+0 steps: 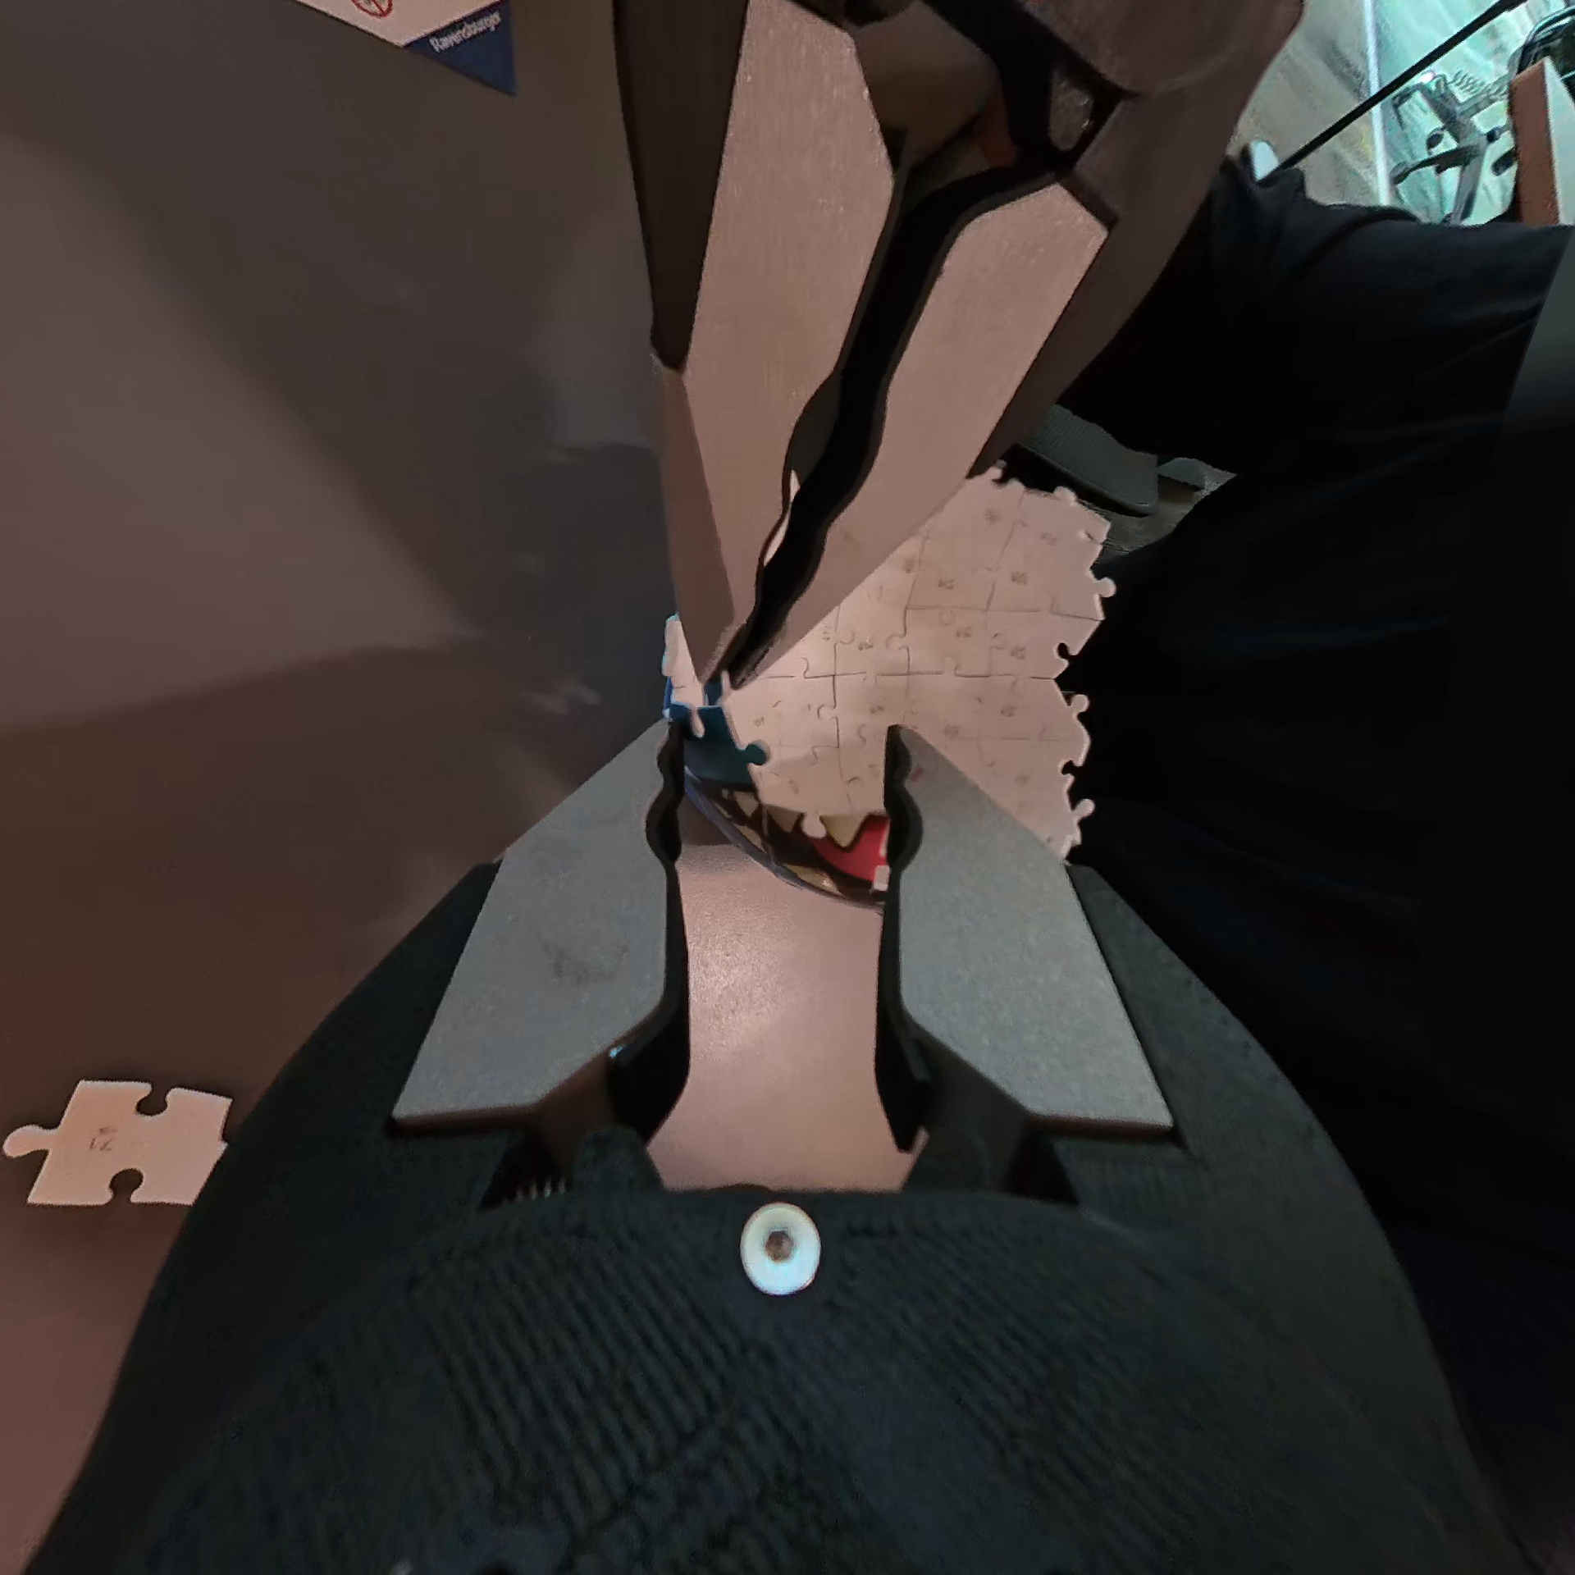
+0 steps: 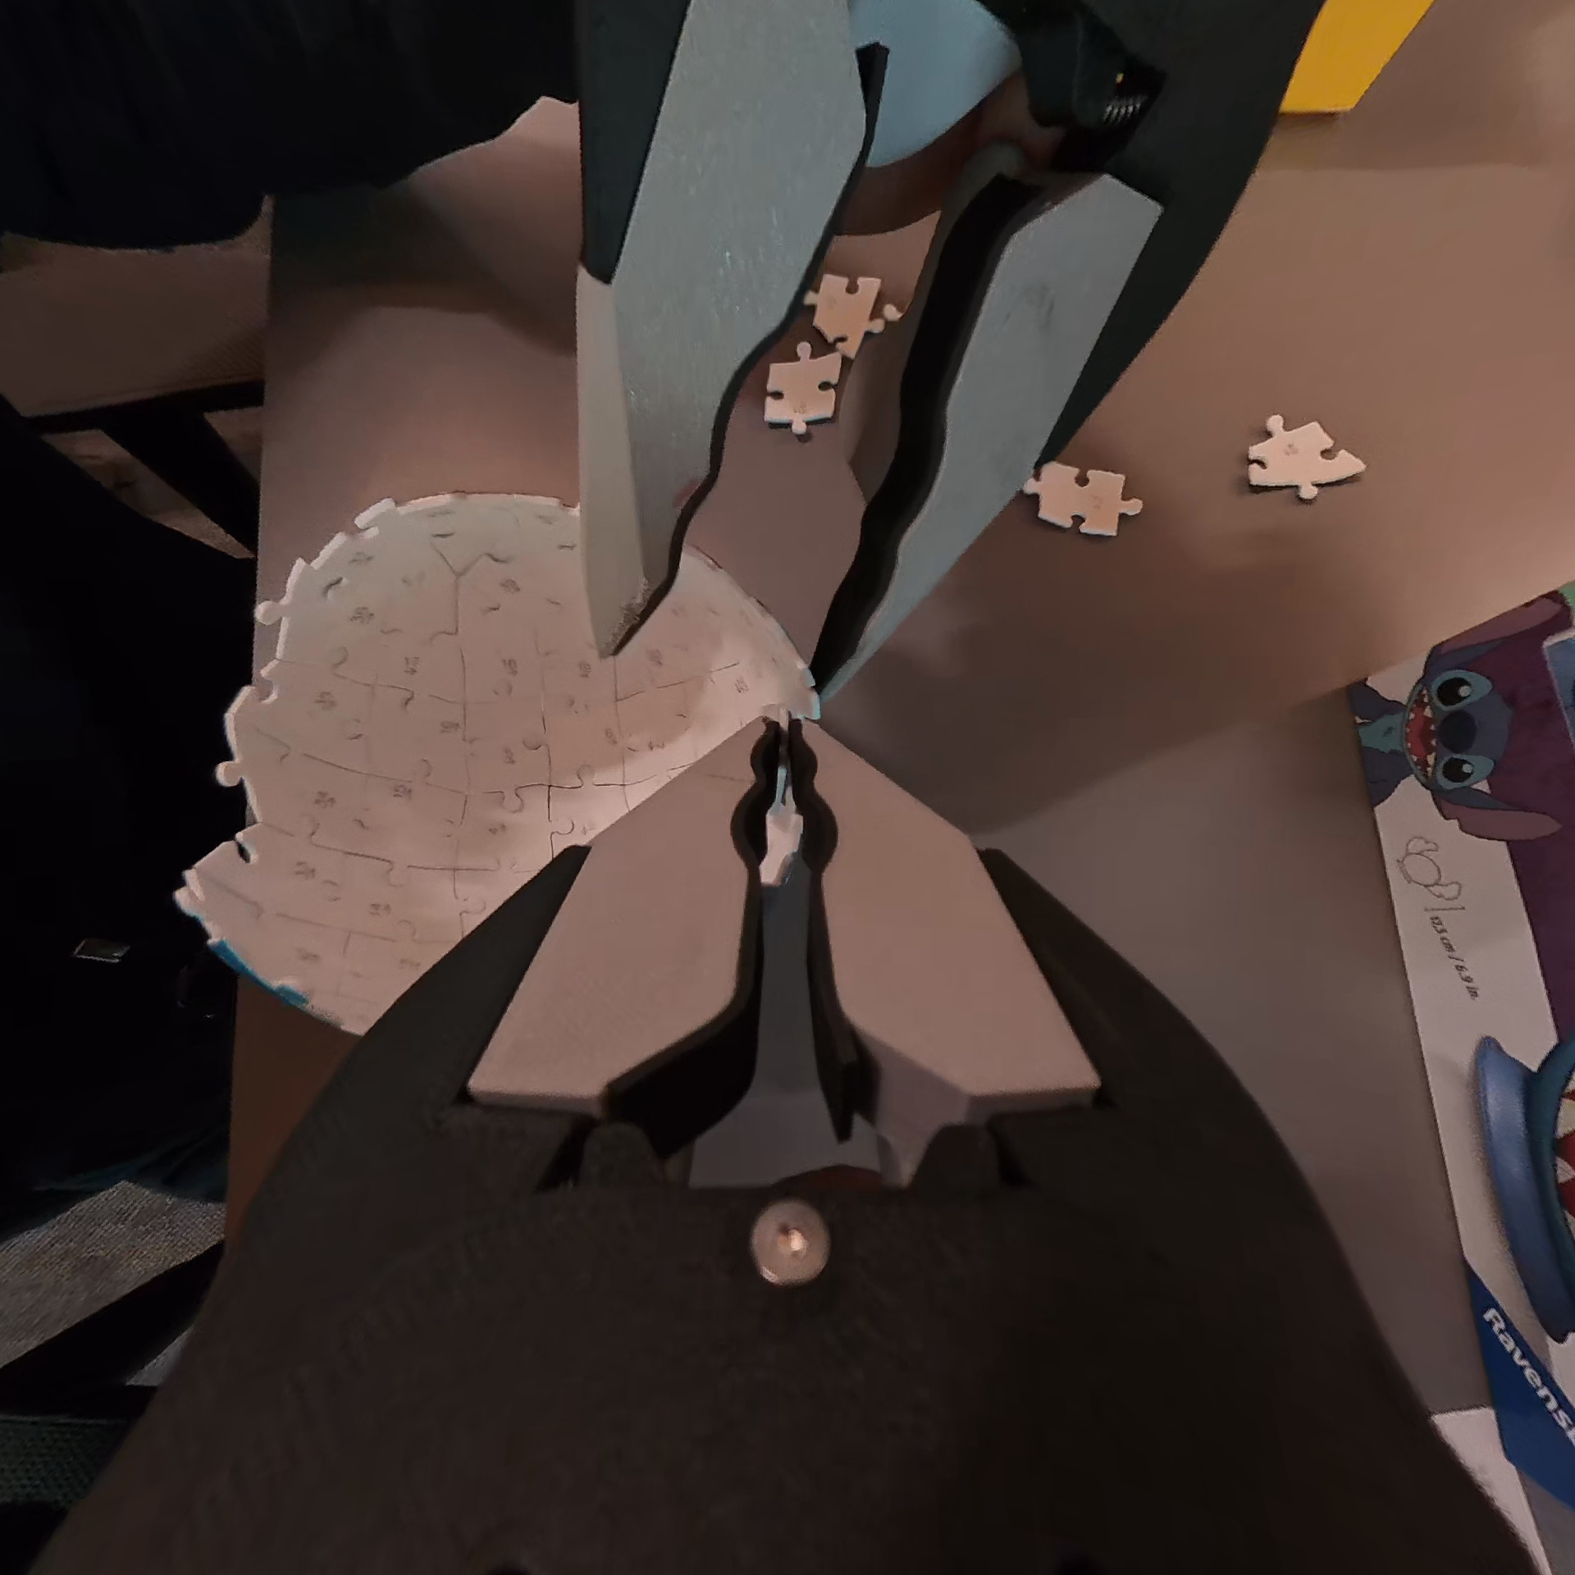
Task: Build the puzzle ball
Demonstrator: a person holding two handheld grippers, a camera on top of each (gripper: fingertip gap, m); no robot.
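A: Where is the puzzle ball sitting?

B: The half-built puzzle ball (image 2: 409, 724) is lying as a curved white shell, numbered backs facing up, near the edge of a brown table (image 2: 1150, 682). The left gripper (image 2: 724, 673) is straddling its rim with fingers spread, one inside the shell and one outside. I cannot tell whether they are pressing on it.

A: And the other claw?

B: The right gripper (image 2: 784, 733) is pinching a white puzzle piece (image 2: 782, 822) edge-on, with its tip touching the shell's rim.

A: What is lying around them?

B: Four loose pieces (image 2: 1082, 499) are resting face down farther along the table, well apart from the shell. A printed puzzle box (image 2: 1466, 852) showing a blue cartoon creature is lying to the right. A yellow object (image 2: 1355, 60) is showing at the far corner. Beyond the table edge, a person's dark clothing (image 1: 1321, 597) is filling the view.
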